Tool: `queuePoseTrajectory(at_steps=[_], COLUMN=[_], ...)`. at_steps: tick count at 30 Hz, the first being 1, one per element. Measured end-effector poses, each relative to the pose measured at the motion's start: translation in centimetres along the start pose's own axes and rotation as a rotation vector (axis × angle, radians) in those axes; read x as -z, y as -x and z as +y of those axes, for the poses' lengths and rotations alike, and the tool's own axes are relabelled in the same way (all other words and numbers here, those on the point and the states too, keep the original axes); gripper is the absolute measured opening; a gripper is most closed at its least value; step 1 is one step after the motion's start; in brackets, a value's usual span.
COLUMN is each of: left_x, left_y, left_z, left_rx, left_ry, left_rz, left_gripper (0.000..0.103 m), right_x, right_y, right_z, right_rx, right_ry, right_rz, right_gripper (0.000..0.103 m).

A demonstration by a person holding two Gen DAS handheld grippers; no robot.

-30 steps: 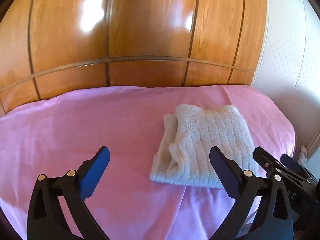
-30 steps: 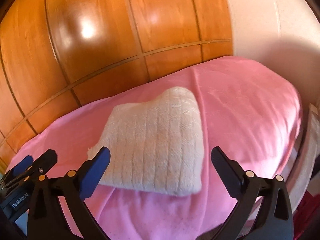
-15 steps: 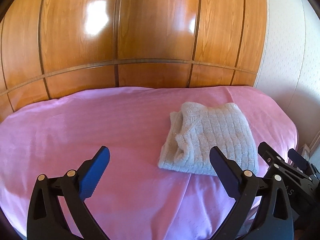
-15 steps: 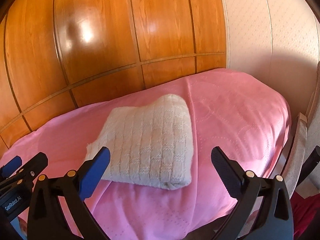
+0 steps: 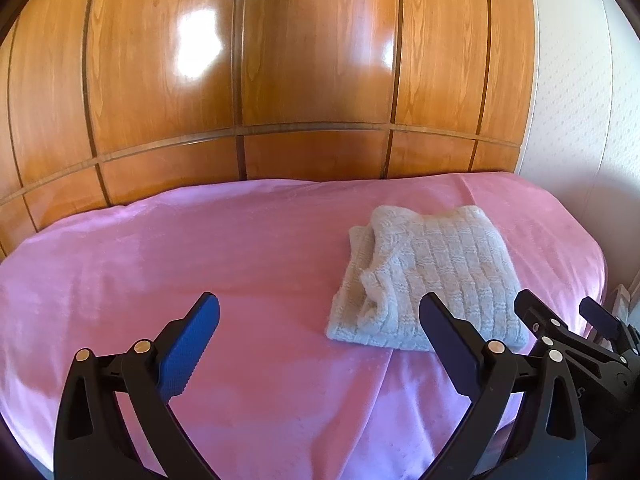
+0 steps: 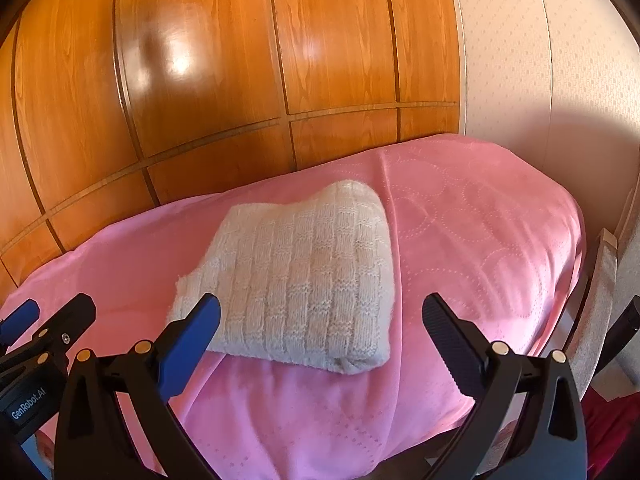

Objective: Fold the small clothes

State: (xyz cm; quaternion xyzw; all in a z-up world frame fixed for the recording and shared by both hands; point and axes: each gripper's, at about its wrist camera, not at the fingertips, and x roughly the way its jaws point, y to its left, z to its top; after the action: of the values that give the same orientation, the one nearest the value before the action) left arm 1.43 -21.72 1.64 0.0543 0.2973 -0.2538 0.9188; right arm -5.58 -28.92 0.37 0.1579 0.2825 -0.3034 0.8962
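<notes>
Left wrist view
Landmark: the folded sweater, a pale cream ribbed knit, lies on the pink bedspread.
Sweater position: toward the right end of the bed, short of the wooden headboard behind it.
Sweater shape: folded into a compact rectangle; the layered, looser edges face left, the smooth ribbed face is on top.
Left gripper: held above the bedspread, nearer the camera than the sweater and mostly to its left; jaws spread wide, nothing between them.
Left gripper's right fingertip: overlaps the sweater's near edge in this view; whether it touches the knit is hard to tell, it seems to be above it.
Right gripper: seen just to the right of the sweater's near corner, jaws parted and empty.
Wall: pale, textured, right of the headboard.

Right wrist view
Sweater: sits left of centre on the bedspread, its folded edge nearest the camera.
Right gripper: above the sweater's near right corner, jaws wide apart and holding nothing.
Left gripper: partly in view to the left of the sweater, a blue pad showing at the frame edge.
Headboard: behind the sweater.
</notes>
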Motion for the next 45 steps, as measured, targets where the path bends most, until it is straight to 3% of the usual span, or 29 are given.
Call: queuePoseTrajectory(at_steps=[34, 45], left_x=[-0.3, 0.2], left_y=[0.7, -1.2], left_z=[0.5, 0.8], left_rx=[-0.028, -0.017], left_ry=[0.005, 0.010], left_rz=[-0.028, 0.053], left_gripper=[0.099, 0.099], right_x=[0.2, -0.1], right_y=[0.5, -0.1], right_z=[0.8, 0.8], right_rx=[-0.020, -0.011], right_ry=[0.026, 0.019], right_rz=[-0.002, 0.010], right_gripper=[0.101, 0.101])
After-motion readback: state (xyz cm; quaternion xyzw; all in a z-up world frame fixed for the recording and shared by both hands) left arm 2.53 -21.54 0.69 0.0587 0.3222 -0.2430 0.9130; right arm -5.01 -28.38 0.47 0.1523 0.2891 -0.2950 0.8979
